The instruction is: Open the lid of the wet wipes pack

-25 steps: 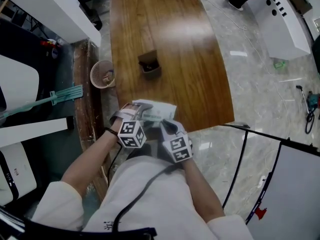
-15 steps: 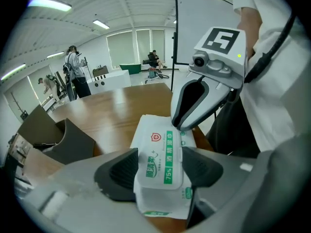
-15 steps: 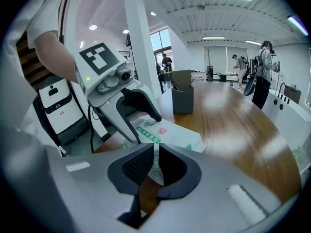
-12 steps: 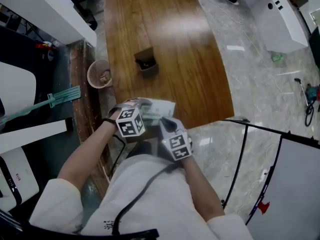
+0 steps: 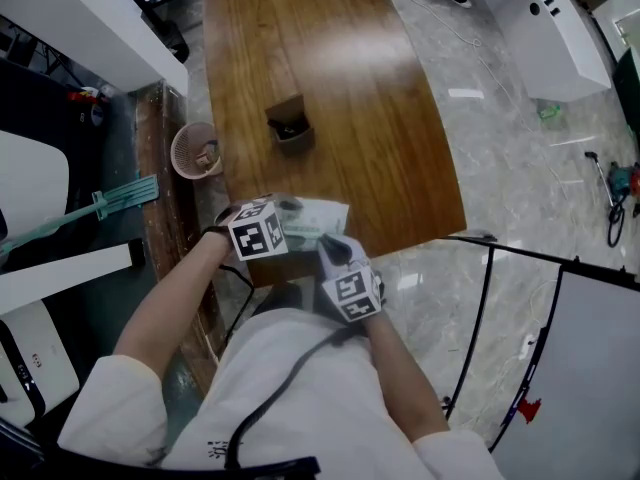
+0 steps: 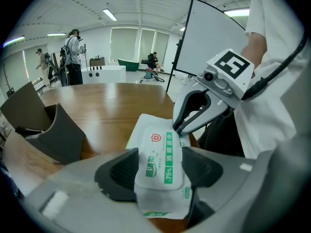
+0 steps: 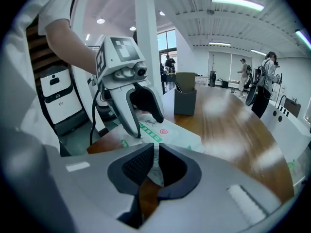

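A white wet wipes pack [image 5: 318, 218] with a green stripe lies at the near edge of the wooden table [image 5: 330, 68]. Its flat white lid [image 6: 158, 161] lies down on the pack. My left gripper [image 6: 160, 173] straddles the pack's near end, its pads against both sides, shut on it. It shows in the head view [image 5: 287, 213] at the pack's left end. My right gripper [image 7: 155, 161] is almost closed, with a thin white edge of the pack pinched between its pads. In the left gripper view, the right gripper [image 6: 179, 129] has its tips at the lid's far right corner.
A dark grey holder box [image 5: 290, 123] stands mid-table beyond the pack. A pink waste basket [image 5: 198, 150] and a green broom [image 5: 110, 198] sit on the floor to the left. A white board [image 5: 590, 368] stands at the right. People stand far off in the room.
My left gripper has moved forward over the pack's left end. The right gripper and the pack have hardly moved.
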The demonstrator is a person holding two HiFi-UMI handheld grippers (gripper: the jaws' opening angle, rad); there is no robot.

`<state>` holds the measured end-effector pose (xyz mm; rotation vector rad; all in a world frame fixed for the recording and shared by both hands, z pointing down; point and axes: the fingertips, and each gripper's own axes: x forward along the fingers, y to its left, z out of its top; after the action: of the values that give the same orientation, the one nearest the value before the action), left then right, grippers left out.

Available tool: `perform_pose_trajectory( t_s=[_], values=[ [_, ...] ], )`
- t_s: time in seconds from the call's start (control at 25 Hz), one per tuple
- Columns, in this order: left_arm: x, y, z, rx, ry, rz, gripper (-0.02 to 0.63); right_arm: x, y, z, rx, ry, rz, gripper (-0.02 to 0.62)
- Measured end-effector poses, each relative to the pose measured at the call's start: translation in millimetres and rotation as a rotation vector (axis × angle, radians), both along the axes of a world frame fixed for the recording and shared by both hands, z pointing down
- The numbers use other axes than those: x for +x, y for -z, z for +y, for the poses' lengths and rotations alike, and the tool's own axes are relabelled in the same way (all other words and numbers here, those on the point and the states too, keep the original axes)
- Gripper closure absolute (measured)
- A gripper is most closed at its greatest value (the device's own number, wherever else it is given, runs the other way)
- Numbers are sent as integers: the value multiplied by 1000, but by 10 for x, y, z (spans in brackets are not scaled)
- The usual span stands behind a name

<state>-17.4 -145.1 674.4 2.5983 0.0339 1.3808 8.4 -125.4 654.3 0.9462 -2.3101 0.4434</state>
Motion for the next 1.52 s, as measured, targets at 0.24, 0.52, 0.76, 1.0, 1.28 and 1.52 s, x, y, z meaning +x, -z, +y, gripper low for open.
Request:
perform_pose_trajectory(
  t_s=[0.24,0.52,0.76,1.0,1.28,1.52],
  values=[
    [3,-1,-3,-27,2,5,308,3,-3,-2,8,-2,7,558],
    [20,90,-31,-103,1,30,310,2,-13,3,11,-9,15,558],
    [41,159,-45,-139,-7,39,307,9,-14,-2,8,-17,16,558],
    [20,285,-63,-51,-1,63,330,17,-12,-9,5,-22,15,558],
    [-7,467,-187,31,77,134,351,23,-18,-7,5,-20,21,558],
    [-17,572,-276,69,124,169,388,15,-20,0,5,-18,37,558]
  ],
)
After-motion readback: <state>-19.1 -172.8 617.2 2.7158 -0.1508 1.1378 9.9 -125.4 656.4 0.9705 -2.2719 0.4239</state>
